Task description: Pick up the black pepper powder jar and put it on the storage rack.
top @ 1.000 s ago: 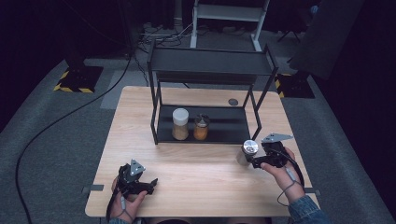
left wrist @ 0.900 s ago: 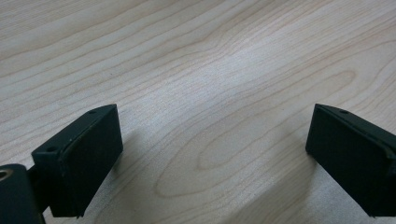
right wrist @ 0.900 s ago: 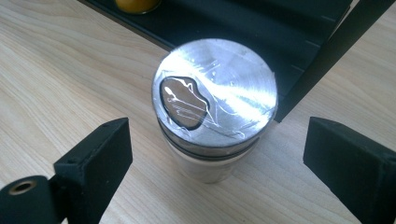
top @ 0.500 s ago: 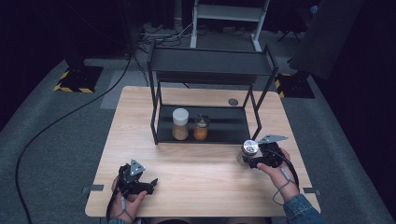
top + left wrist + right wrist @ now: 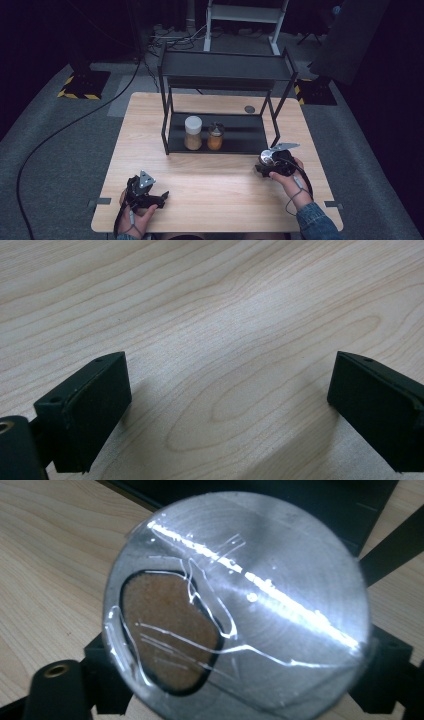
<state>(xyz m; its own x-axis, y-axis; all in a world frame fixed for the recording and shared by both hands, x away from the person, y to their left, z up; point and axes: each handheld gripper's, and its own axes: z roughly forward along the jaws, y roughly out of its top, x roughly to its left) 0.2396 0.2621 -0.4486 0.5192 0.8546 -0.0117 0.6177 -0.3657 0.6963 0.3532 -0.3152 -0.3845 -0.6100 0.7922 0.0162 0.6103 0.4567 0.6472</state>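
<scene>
The right tongs (image 5: 268, 165) sat at about 4 o'clock on the surface (image 5: 215, 195), just in front of the rack (image 5: 225, 95). A jar (image 5: 266, 159) with a shiny silver lid stood between their jaws. The jaws had just been closing in on it, and in the right gripper view the black jaws sat tight against both sides of the jar (image 5: 235, 605), so the tongs looked to be grasping it. The lid faced the camera, so the tongs came at the jar from the side, likely so it could stay upright when lifted.

The jar was on the surface, right by the rack's right front leg. Two more jars, a tall one (image 5: 193, 132) with a white lid and a small one (image 5: 215, 136), stood on the rack's bottom shelf at about 12 o'clock. The free space beside them was probably where this jar belonged.

The left tongs (image 5: 145, 192) lay at about 7 o'clock, well apart from the jars. Their jaws stood wide and released, with just bare wood between them (image 5: 225, 370). They seemed to be waiting out of the way.
</scene>
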